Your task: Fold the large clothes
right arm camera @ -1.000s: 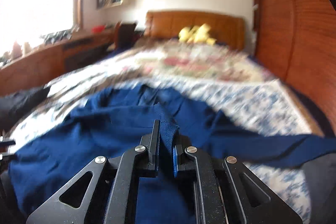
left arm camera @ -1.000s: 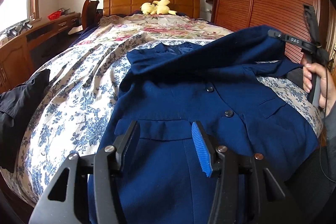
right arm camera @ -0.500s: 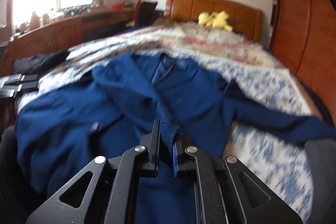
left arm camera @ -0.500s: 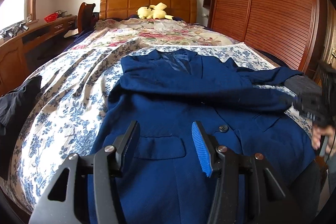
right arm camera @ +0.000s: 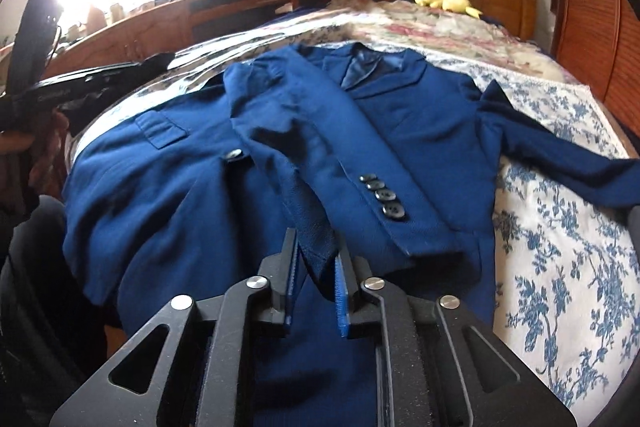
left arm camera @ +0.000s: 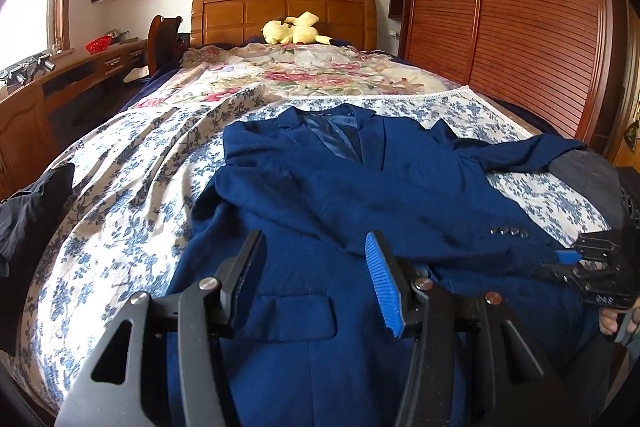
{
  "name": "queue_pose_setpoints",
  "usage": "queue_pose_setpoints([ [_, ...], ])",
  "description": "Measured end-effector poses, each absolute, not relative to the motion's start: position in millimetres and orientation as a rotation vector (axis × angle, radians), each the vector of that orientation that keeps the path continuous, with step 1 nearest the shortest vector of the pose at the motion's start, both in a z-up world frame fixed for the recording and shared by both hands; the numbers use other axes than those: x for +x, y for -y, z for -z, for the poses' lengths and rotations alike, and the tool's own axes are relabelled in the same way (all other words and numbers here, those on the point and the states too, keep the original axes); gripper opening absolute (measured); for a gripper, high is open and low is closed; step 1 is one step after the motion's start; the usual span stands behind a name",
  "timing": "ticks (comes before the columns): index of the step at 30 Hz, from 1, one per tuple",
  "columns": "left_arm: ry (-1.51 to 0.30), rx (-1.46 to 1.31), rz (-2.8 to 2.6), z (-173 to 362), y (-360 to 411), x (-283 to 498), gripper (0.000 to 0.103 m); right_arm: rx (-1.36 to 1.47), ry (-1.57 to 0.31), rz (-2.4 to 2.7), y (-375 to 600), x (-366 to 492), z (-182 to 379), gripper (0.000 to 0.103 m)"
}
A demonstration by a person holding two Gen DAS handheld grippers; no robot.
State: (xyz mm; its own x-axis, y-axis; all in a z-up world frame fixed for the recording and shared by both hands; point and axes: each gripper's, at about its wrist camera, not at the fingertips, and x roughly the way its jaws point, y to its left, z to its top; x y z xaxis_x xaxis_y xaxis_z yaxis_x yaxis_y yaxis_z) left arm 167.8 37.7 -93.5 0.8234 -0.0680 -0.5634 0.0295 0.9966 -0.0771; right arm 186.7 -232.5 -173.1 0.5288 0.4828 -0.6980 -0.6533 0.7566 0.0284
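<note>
A navy blue jacket [left arm camera: 320, 187] lies face up on the floral bedspread [left arm camera: 120, 195], collar toward the headboard. One sleeve [right arm camera: 320, 147] is folded across its front, the buttoned cuff [right arm camera: 384, 195] resting on the chest. My right gripper [right arm camera: 316, 275] sits low at that cuff; its jaws are opening and a corner of the sleeve's edge still hangs loosely between them. In the left wrist view it shows at the right edge [left arm camera: 568, 263]. My left gripper [left arm camera: 316, 267] hovers open over the jacket's lower front, above a pocket flap [left arm camera: 296, 315], holding nothing.
The jacket's other sleeve [right arm camera: 560, 147] stretches out to the right across the bedspread. A black garment [left arm camera: 28, 211] lies at the bed's left edge. A yellow plush toy [left arm camera: 294, 29] sits by the headboard. A wooden wardrobe [left arm camera: 520, 27] flanks the right, a desk [left arm camera: 60, 83] the left.
The right gripper came down with the lifted sleeve and laid it across the jacket's front; its jaws have parted. The left gripper drew back a little toward the hem.
</note>
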Motion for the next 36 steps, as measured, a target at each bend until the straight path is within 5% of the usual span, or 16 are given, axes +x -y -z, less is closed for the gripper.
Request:
queue_pose_setpoints([
  [3, -0.590, -0.062, 0.052, 97, -32, 181, 0.050, -0.232, -0.749, -0.683, 241, 187, 168, 0.044],
  [5, -0.590, -0.057, 0.061, 99, -29, 191, 0.050, -0.200, -0.736, -0.685, 251, 188, 162, 0.049],
  [14, -0.585, -0.022, 0.117, 120, -20, 229, 0.050, -0.164, -0.696, -0.539, 279, 213, 140, 0.050],
  [28, -0.566, -0.072, 0.167, 137, -25, 223, 0.050, -0.185, -0.873, -0.508, 261, 245, 185, 0.050],
  [31, -0.573, -0.084, 0.176, 137, -27, 224, 0.050, -0.207, -0.886, -0.541, 256, 242, 183, 0.027],
  [32, -0.577, -0.085, 0.178, 137, -27, 226, 0.050, -0.221, -0.879, -0.541, 254, 241, 181, 0.008],
  [36, -0.579, -0.079, 0.182, 136, -26, 226, 0.050, -0.244, -0.820, -0.530, 251, 236, 161, 0.007],
])
